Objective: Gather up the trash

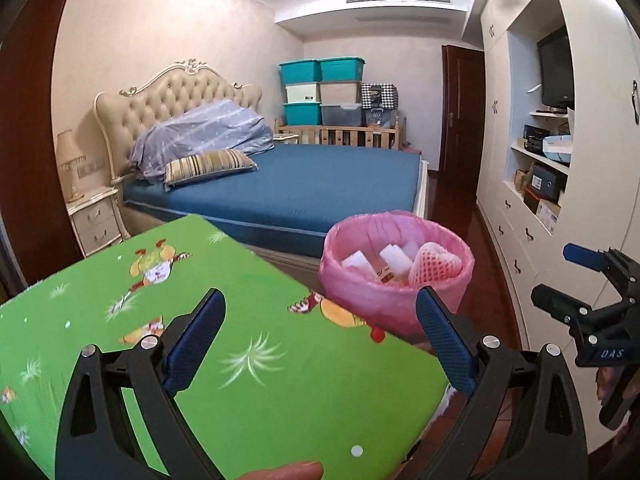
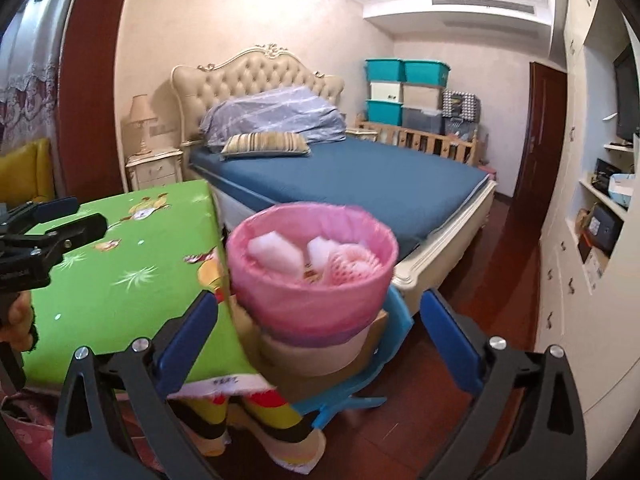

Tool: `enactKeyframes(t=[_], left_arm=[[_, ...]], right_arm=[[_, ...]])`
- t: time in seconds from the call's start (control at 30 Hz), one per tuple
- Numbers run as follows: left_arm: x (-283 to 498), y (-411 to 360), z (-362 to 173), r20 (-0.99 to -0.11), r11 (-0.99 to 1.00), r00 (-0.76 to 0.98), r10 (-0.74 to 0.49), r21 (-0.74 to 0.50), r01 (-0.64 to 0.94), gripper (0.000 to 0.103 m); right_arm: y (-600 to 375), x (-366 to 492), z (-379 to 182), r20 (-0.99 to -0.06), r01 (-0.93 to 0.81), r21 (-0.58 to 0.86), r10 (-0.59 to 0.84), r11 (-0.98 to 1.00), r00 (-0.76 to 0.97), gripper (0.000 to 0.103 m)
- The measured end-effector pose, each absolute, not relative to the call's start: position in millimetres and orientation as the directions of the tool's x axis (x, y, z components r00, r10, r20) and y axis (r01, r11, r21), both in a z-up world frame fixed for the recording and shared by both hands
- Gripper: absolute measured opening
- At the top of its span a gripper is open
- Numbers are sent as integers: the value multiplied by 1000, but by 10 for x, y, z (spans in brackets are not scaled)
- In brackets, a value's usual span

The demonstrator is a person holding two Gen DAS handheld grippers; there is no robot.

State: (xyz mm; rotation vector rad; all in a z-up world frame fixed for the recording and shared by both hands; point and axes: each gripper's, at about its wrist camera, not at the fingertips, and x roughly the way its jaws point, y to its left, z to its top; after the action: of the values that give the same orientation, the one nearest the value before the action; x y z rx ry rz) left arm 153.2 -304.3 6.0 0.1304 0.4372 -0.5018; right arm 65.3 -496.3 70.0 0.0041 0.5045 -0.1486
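Note:
A bin with a pink liner [image 1: 380, 308] [image 2: 312, 312] stands just past the corner of the table with the green cartoon cloth [image 1: 260, 280] [image 2: 132, 264]. Inside lie white foam pieces [image 1: 394, 258] [image 2: 272, 252] and a pink foam fruit net [image 1: 434, 264] [image 2: 352, 268]. My left gripper [image 1: 320, 293] [image 2: 82, 213] hangs open over the table's cloth, with nothing between its fingers. My right gripper [image 2: 319, 297] [image 1: 558, 274] is open too, in front of the bin and a little below its rim, and holds nothing.
The bin rests on a cardboard box [image 2: 376, 332] on a blue plastic stool [image 2: 396, 320]. Behind it is a bed with a blue sheet [image 1: 300, 184] [image 2: 380, 184]. A white wardrobe wall [image 1: 516, 208] runs along the right, and dark wood floor [image 2: 480, 280] lies between the two.

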Motion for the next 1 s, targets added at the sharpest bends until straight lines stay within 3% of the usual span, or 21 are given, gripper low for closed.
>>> enactKeyframes(t=[1.0], left_arm=[[1374,-3120,-46,-452,847,765,-460,36,530,90]], right_arm=[[-4788,712,767,-481,107,-45,-115,993,869,98]])
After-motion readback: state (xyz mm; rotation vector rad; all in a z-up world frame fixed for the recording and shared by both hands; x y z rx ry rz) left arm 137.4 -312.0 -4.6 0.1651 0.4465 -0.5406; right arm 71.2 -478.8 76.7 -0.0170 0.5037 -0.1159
